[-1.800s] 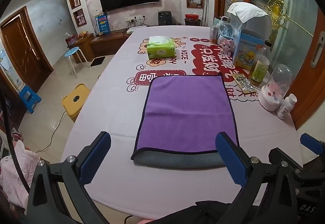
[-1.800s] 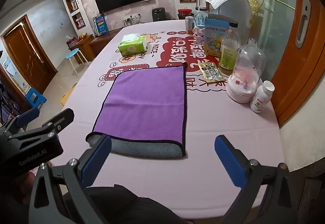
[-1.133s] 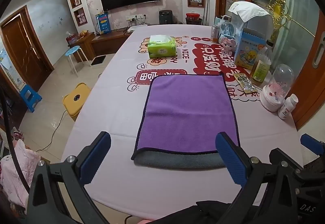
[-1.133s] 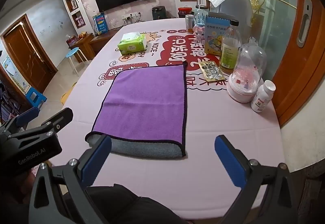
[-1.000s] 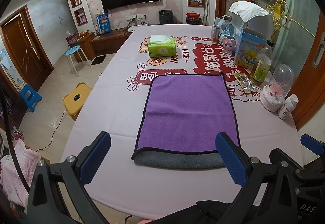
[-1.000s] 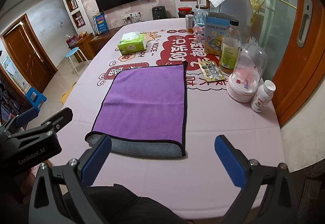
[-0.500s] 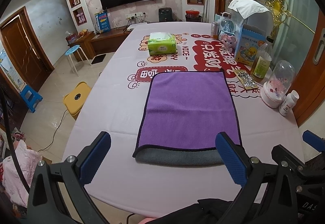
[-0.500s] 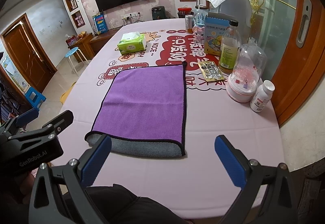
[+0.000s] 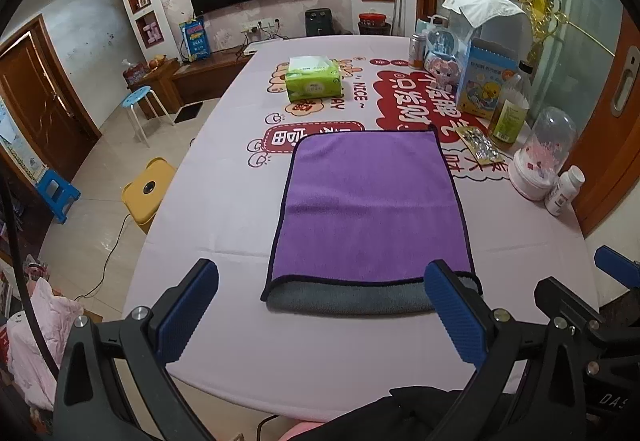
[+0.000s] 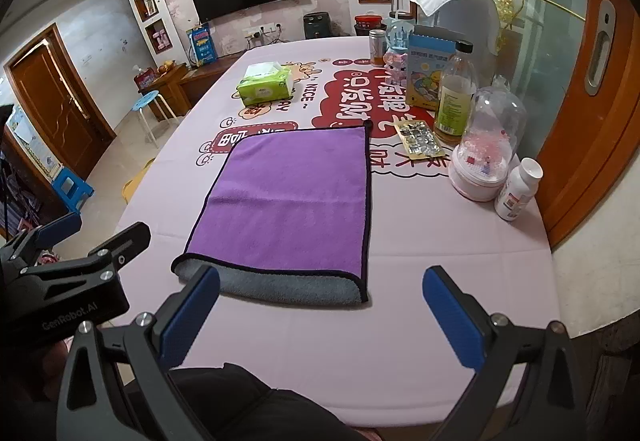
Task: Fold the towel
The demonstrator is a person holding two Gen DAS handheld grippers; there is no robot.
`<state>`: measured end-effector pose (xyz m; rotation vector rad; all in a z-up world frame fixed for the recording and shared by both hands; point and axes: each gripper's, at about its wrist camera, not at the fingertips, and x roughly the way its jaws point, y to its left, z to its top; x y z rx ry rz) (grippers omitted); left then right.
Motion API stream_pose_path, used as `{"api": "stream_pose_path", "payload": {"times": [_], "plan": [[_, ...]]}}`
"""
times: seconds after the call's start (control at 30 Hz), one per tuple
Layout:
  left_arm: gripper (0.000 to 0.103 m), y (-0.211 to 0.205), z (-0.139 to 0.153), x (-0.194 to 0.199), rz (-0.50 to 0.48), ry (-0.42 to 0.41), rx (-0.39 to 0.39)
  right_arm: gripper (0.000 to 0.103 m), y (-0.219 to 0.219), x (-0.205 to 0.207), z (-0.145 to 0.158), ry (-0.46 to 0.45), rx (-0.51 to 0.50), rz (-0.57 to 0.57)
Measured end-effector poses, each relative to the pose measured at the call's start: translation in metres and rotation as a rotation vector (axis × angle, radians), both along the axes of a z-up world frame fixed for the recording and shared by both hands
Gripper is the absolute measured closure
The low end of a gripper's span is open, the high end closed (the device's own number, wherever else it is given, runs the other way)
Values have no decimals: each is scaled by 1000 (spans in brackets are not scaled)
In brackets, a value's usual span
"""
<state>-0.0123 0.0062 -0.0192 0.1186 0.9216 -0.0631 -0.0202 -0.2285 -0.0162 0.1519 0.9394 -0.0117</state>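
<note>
A purple towel (image 9: 370, 201) with a grey underside lies folded in half on the pink tablecloth (image 9: 224, 209), its fold at the near edge. It also shows in the right wrist view (image 10: 292, 201). My left gripper (image 9: 320, 305) is open and empty, above the table's near edge in front of the fold. My right gripper (image 10: 320, 305) is open and empty, just right of the left one (image 10: 60, 273), in front of the towel's near right corner.
A green tissue pack (image 9: 314, 81) lies beyond the towel. Along the right edge stand a bottle (image 10: 454, 97), a glass dome (image 10: 486, 149), a white pill bottle (image 10: 516, 193), a blister pack (image 10: 420, 139) and boxes (image 9: 488, 85). A yellow stool (image 9: 148, 189) stands left of the table.
Both grippers stay open and nearly still. The left wrist view has shifted slightly; the towel has not moved.
</note>
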Motion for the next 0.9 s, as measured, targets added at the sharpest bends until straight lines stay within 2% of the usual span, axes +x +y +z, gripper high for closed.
{"api": "stream_pose_path", "payload": {"times": [0.23,0.43,0.7,0.9], "plan": [[1,5,3,3,-25,27,-29,1,-2,-2,-2,-3,24,11],[1,12,1,11,-53,33,-11,1,-3,5,-8,-7,53,15],[1,30,-21,34,-108,86,-14,1,-4,19,-17,3,101,42],[1,43,-43,52,-121,105,-5,1,-9,29,-25,-3,82,50]]}}
